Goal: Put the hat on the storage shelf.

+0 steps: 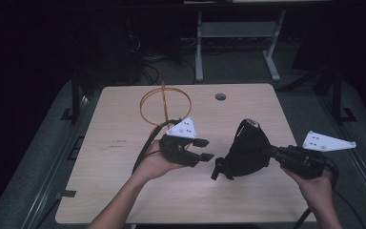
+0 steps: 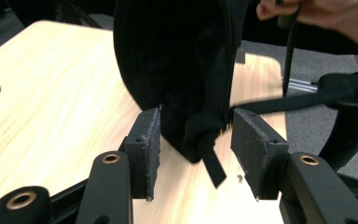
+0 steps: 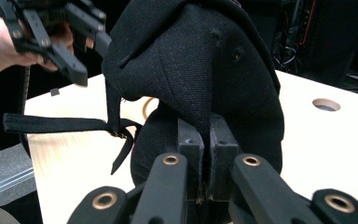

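Clamped in my right gripper (image 3: 208,140) is a black cap (image 3: 200,60); my left gripper (image 2: 196,149) stands open around its strap (image 2: 212,163)

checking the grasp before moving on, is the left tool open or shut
Open. In the left gripper view the left tool has its pads spread on either side of the black cap, whose lower edge hangs in the gap between them.

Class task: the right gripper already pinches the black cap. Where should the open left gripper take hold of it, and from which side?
Grip the cap's lower rear edge by the dangling strap, coming in level from the side opposite the right gripper. In the left gripper view that folded edge hangs between the left gripper's open pads, thin enough to pinch. The crown above looks too broad and rounded.
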